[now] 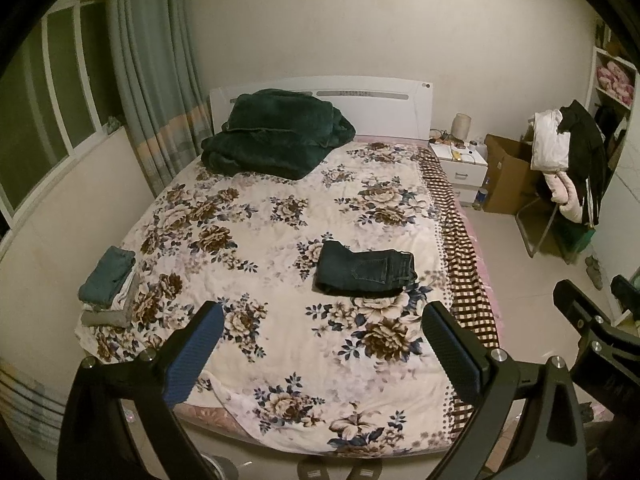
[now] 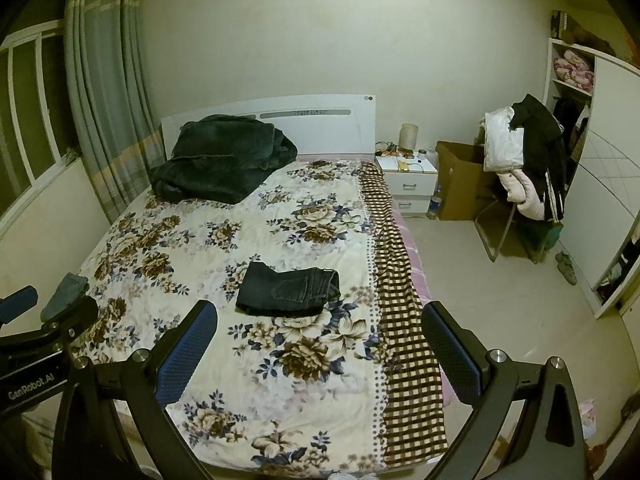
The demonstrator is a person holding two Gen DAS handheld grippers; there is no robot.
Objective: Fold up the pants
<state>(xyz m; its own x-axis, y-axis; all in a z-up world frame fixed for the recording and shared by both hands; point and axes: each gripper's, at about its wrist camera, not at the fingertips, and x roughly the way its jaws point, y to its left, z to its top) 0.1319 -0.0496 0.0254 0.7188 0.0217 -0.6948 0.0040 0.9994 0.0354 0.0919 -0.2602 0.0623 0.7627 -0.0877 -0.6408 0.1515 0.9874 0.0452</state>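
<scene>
A pair of dark jeans point(image 1: 366, 269) lies folded into a compact rectangle on the floral bedspread point(image 1: 280, 216), right of the bed's middle; it also shows in the right wrist view point(image 2: 290, 290). My left gripper point(image 1: 322, 320) is open and empty, held above the foot of the bed, well short of the jeans. My right gripper point(image 2: 320, 320) is open and empty too, back from the jeans over the bed's near right part. The right gripper also shows at the left wrist view's right edge point(image 1: 592, 312), and the left gripper at the right wrist view's left edge point(image 2: 48, 308).
A stack of folded clothes point(image 1: 108, 284) sits at the bed's left edge. A dark green blanket point(image 1: 276, 132) is heaped by the headboard. A checked cloth point(image 2: 400, 320) runs down the bed's right side. A nightstand point(image 1: 460, 164), cardboard box point(image 1: 508, 172) and clothes-laden chair point(image 1: 568, 168) stand to the right.
</scene>
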